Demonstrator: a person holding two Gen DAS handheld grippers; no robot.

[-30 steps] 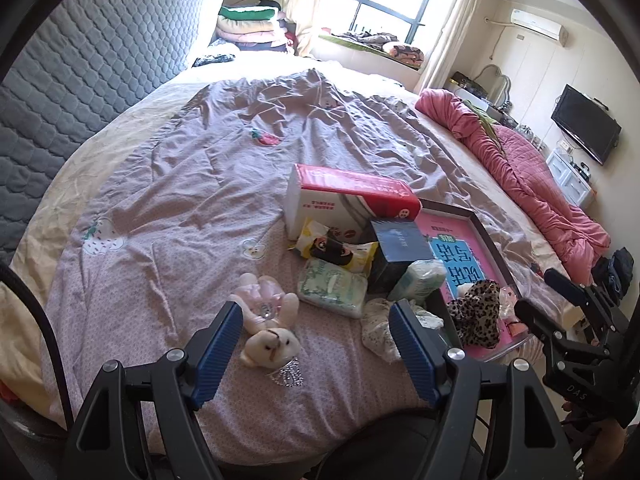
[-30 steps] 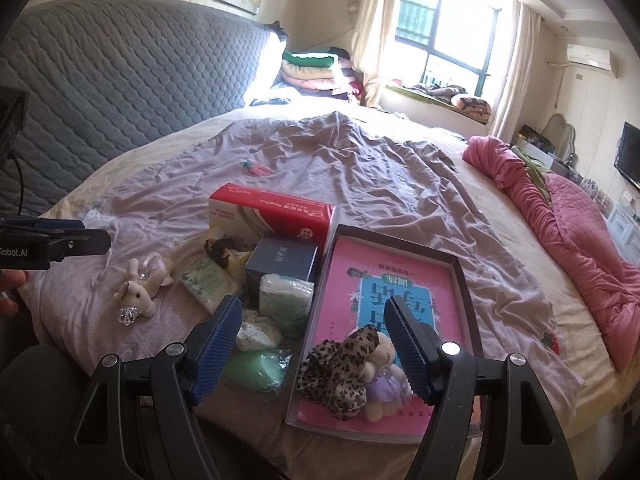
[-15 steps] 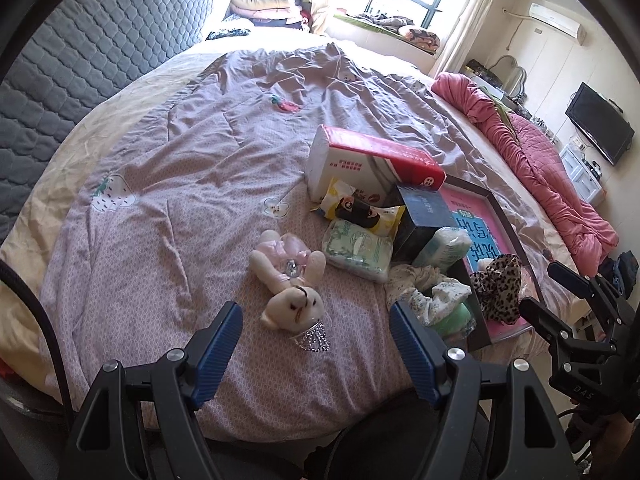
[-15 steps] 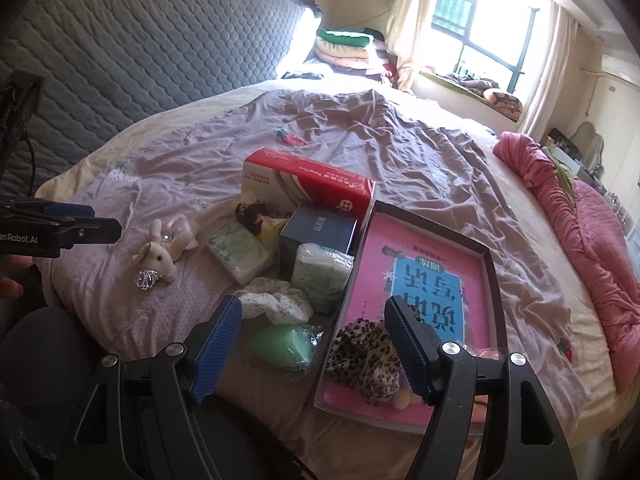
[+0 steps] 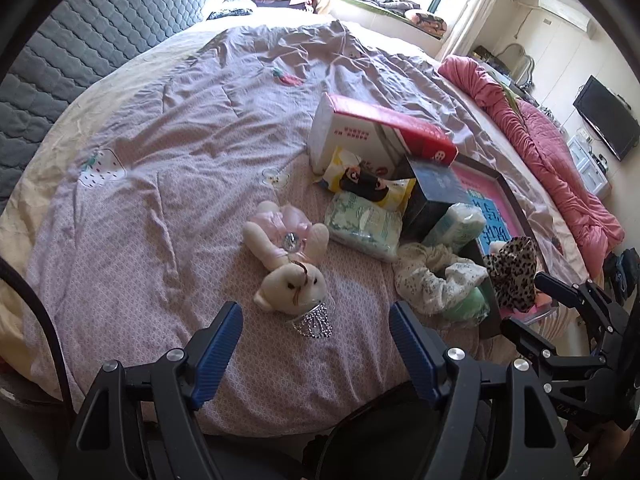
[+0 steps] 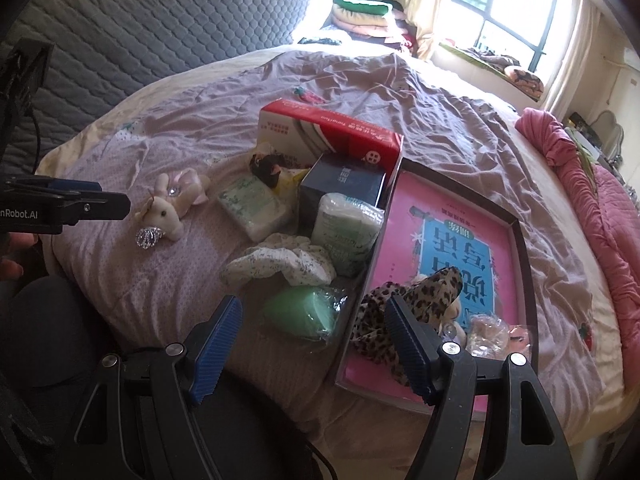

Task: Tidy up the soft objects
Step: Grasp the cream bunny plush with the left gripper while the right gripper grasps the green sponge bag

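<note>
A cream plush bunny [image 5: 286, 256] [image 6: 168, 206] with a pink bow and a silver crown lies on the lilac bedspread, just beyond my left gripper [image 5: 316, 322], which stands open and empty. My right gripper [image 6: 312, 316] is open too, over a green soft lump in clear wrap [image 6: 302, 314]. Its right finger overlaps a leopard-print plush [image 6: 420, 292] [image 5: 514, 270] lying in the shallow dark box with a pink lining [image 6: 516, 240] [image 5: 500, 184]. A white floral scrunchie [image 6: 280, 264] [image 5: 432, 276] and tissue packs [image 6: 256, 204] [image 5: 362, 226] lie between.
A red-and-white carton [image 5: 376, 136] [image 6: 332, 136], a dark blue box [image 6: 344, 188] and a yellow wipes pack [image 5: 368, 182] stand behind the soft things. A pink quilt [image 5: 560, 172] runs along the bed's right side. A grey padded headboard [image 6: 160, 16] is at the far left.
Both grippers have sunk and tipped further down toward the bed. The bunny and the green lump now sit closer to the fingertips. Neither gripper's jaws have moved.
</note>
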